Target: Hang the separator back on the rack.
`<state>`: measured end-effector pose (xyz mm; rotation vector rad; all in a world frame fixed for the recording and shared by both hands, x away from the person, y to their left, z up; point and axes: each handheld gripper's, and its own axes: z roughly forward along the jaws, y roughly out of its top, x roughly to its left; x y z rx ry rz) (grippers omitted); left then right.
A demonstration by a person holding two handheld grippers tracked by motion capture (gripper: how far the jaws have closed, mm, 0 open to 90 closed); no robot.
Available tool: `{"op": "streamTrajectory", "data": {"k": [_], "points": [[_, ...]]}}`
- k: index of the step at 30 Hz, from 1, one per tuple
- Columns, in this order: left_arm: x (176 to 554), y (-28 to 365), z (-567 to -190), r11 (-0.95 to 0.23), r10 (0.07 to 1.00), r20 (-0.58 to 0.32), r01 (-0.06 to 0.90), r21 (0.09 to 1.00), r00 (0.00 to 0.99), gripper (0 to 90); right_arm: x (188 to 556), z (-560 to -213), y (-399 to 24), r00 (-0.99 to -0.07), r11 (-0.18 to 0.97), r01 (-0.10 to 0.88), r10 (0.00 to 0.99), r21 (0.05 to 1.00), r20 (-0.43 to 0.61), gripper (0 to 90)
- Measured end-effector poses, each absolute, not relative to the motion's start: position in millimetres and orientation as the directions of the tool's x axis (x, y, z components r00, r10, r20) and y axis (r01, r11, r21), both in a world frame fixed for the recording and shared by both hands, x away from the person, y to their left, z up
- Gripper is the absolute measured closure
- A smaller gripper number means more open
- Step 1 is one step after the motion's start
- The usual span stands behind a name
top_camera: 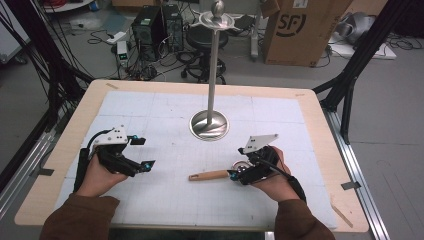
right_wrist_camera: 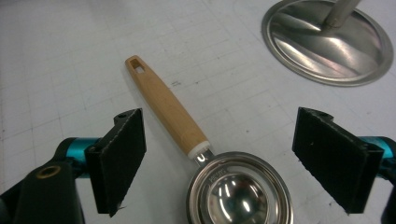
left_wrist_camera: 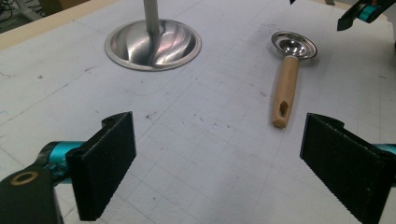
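High view – table: pale wooden top under a white gridded mat.
High view – stand: steel stand, upright post on a round base at the far middle of the mat, small dish at its top.
High view – scoop: wooden-handled scoop flat on the mat, handle toward the left, metal bowl at the right under the right gripper.
High view – right gripper: low over the bowl end of the scoop; contact cannot be told from here.
High view – left gripper: well apart from the scoop, near the left of the mat, jaws wide with nothing in them.
Left gripper view – jaws: spread wide over bare mat; the scoop lies beyond them, just right of the stand's base.
Right gripper view – jaws: standing wide, one pad on each side of the scoop's neck and bowl, neither pressing on it.
Right gripper view – scoop: bowl rim up between the jaws, hanging slot at the handle's far end.
Step in hand: judged as the approach to pick up the scoop, grip not yet made.
Next move: likely calls for settling lower around the neck or handle, squaring the pads to it, then closing; the slot suggests a hang on the stand.
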<state>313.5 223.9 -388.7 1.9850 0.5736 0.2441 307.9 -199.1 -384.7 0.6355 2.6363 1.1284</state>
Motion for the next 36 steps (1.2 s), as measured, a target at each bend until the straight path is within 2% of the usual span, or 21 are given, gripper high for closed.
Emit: {"op": "streamTrajectory", "data": {"k": [2, 12, 21, 32, 36], "points": [[313.3, 224.5, -388.3, -0.377, 0.495, -0.069, 0.286, 0.881, 0.866, 11.3, 309.4, -384.5, -195.7, -0.895, 0.629, 0.299, 0.445, 0.718, -0.016, 23.0], [313.7, 222.5, -389.7, -0.387, 0.493, -0.067, 0.287, 0.876, 0.868, 11.3, 318.9, -397.3, -177.7, -0.916, 0.712, 0.316, 0.402, 0.627, 0.005, 30.5], [314.4, 222.0, -390.4, -0.392, 0.489, -0.066, 0.287, 0.874, 0.870, 11.5, 323.6, -410.0, -160.8, -0.938, 0.792, 0.289, 0.347, 0.537, -0.007, 37.4], [314.4, 221.7, -390.5, -0.395, 0.488, -0.062, 0.284, 0.874, 0.871, 11.5, 330.4, -419.9, -155.8, -0.941, 0.820, 0.308, 0.337, 0.482, 0.027, 46.6], [314.4, 221.8, -390.5, -0.396, 0.489, -0.060, 0.283, 0.873, 0.870, 11.5, 330.5, -422.2, -153.8, -0.946, 0.835, 0.300, 0.323, 0.461, 0.030, 52.8]]}}
